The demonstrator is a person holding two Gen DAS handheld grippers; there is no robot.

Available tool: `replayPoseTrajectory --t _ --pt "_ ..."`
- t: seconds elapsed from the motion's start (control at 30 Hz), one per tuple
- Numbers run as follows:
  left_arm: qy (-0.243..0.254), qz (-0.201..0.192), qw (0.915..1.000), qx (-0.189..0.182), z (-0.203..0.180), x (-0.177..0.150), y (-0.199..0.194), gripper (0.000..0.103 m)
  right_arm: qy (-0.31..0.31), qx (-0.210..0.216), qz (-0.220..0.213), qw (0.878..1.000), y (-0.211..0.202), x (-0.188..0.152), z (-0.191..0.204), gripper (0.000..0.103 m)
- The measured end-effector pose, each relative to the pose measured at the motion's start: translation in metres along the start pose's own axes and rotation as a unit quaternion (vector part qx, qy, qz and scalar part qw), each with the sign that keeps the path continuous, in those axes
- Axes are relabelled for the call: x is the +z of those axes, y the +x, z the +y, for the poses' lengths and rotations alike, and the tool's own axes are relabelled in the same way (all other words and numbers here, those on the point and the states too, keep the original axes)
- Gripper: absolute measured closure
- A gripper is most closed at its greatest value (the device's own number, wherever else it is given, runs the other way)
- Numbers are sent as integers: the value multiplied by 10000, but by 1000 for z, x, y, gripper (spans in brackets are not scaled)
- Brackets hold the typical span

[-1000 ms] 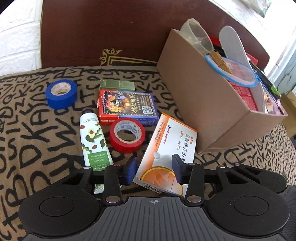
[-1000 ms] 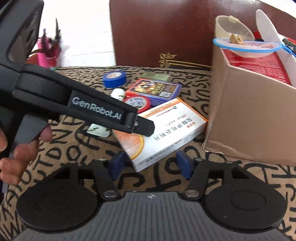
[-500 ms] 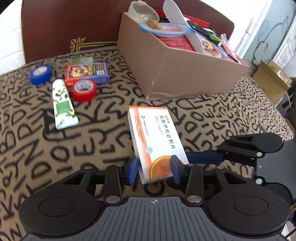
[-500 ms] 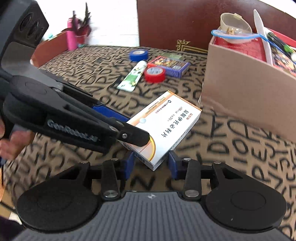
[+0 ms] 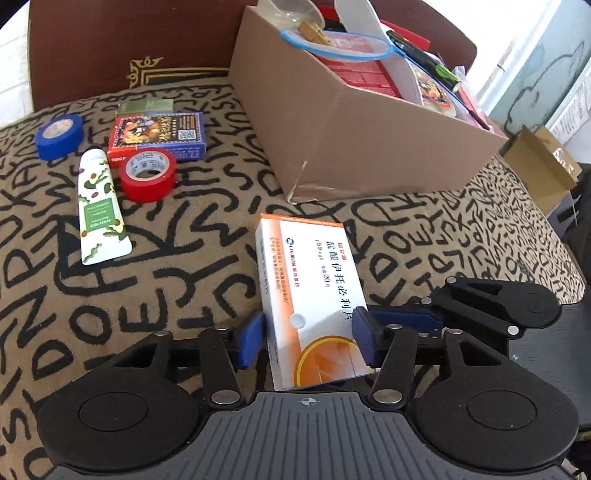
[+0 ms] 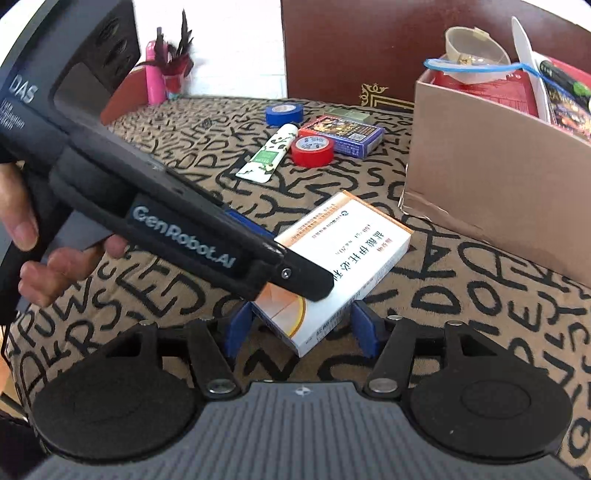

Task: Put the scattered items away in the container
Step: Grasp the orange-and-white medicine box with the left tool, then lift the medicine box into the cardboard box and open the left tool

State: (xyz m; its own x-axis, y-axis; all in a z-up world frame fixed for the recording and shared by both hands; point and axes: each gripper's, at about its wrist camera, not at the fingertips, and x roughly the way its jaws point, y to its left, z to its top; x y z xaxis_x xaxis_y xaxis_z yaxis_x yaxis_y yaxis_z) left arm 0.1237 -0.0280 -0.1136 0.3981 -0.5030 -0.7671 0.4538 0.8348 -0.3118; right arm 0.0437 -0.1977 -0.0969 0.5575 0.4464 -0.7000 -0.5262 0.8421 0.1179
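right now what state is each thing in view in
left gripper, closing on the medicine box
right gripper, opening, medicine box corner between its jaws
medicine box, closed
cardboard container, open-topped, crowded
red tape, lying flat
blue tape, lying flat
tube, lying down
card box, closed, flat

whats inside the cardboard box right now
The cardboard box shows a clear bowl, a blue-rimmed clear lid, a white flat piece, a red pack and pens. Anything lower is hidden by its walls.
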Motion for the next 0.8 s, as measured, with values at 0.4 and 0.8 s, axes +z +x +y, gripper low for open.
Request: replayPoseTrajectory --t 0.4,0.8 --pt "1 -12 10000 39 1 5 3 51 -40 -55 -43 10000 7 0 -1 36" --pt "-113 -404 9990 122 -29 -14 -28 57 200 13 -241 9995 -34 -12 7 41"
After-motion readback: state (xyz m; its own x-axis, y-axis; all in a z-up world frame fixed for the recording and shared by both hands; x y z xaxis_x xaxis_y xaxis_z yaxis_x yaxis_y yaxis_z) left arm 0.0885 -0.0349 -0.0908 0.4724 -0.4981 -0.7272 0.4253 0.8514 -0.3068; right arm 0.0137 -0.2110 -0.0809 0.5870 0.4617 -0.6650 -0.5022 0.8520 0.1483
